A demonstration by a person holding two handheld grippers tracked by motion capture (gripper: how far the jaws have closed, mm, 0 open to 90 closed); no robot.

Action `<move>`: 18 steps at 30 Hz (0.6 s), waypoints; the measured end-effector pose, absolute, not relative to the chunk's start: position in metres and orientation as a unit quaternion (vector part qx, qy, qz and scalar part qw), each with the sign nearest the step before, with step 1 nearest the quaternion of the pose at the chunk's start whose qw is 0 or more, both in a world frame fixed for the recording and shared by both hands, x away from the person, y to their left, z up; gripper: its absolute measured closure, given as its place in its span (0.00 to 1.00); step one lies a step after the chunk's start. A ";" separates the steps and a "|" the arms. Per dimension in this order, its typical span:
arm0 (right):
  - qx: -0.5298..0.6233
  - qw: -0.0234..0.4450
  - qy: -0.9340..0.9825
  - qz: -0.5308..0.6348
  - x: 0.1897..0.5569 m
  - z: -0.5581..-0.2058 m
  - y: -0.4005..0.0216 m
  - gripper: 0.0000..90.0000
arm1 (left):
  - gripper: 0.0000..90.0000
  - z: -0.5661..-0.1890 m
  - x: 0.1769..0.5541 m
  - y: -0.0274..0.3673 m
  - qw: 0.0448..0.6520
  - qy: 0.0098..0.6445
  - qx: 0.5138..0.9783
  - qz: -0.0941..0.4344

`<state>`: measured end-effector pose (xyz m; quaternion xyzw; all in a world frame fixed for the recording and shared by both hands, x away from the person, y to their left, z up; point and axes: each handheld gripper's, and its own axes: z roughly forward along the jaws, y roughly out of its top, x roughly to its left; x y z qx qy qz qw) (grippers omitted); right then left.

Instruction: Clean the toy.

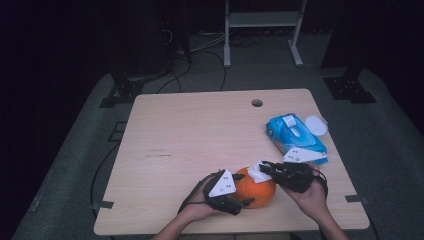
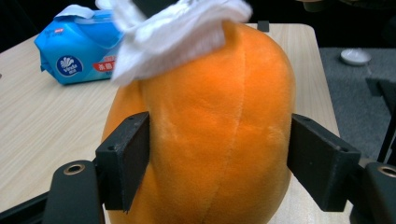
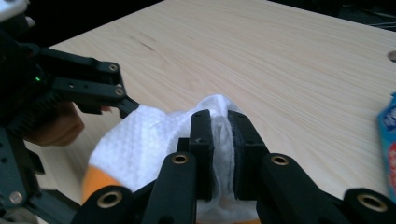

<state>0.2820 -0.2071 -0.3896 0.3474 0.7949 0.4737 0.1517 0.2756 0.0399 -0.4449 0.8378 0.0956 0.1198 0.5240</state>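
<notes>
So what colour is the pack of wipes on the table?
The pack of wipes is bright blue with a white flap on top, clearest in the left gripper view.

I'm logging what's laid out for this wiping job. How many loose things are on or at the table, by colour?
Orange: 1, the plush orange toy.
Blue: 1, the wet wipe pack.
White: 2, the wipe pinched in the right gripper and the round lid beside the pack.
Total: 4
</notes>
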 end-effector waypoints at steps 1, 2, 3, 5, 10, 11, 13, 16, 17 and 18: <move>0.351 0.151 0.794 0.473 0.282 -0.390 -0.209 0.89 | 0.28 -0.445 0.276 0.040 0.524 0.096 0.838 0.120; 0.357 0.148 0.792 0.473 0.283 -0.390 -0.212 0.89 | 0.28 -0.446 0.279 0.043 0.533 0.109 0.832 0.107; 0.358 0.149 0.791 0.473 0.283 -0.391 -0.213 0.89 | 0.28 -0.446 0.279 0.043 0.533 0.109 0.832 0.107; 0.362 0.151 0.789 0.473 0.283 -0.391 -0.216 0.89 | 0.28 -0.446 0.283 0.045 0.539 0.126 0.827 0.098; 0.349 0.147 0.787 0.487 0.276 -0.384 -0.207 0.89 | 0.28 -0.445 0.286 0.047 0.541 0.157 0.821 0.091; 0.349 0.147 0.787 0.487 0.276 -0.384 -0.207 0.89 | 0.28 -0.445 0.286 0.047 0.541 0.157 0.821 0.091; 0.319 0.123 0.794 0.502 0.268 -0.379 -0.195 0.89 | 0.28 -0.446 0.287 0.047 0.546 0.171 0.816 0.084; 0.305 0.130 0.801 0.498 0.267 -0.379 -0.190 0.89 | 0.28 -0.446 0.291 0.051 0.547 0.168 0.817 0.072; 0.305 0.130 0.801 0.498 0.267 -0.379 -0.190 0.89 | 0.28 -0.446 0.291 0.051 0.547 0.168 0.817 0.072; 0.318 0.129 0.794 0.501 0.273 -0.381 -0.197 0.89 | 0.28 -0.446 0.292 0.053 0.549 0.171 0.815 0.069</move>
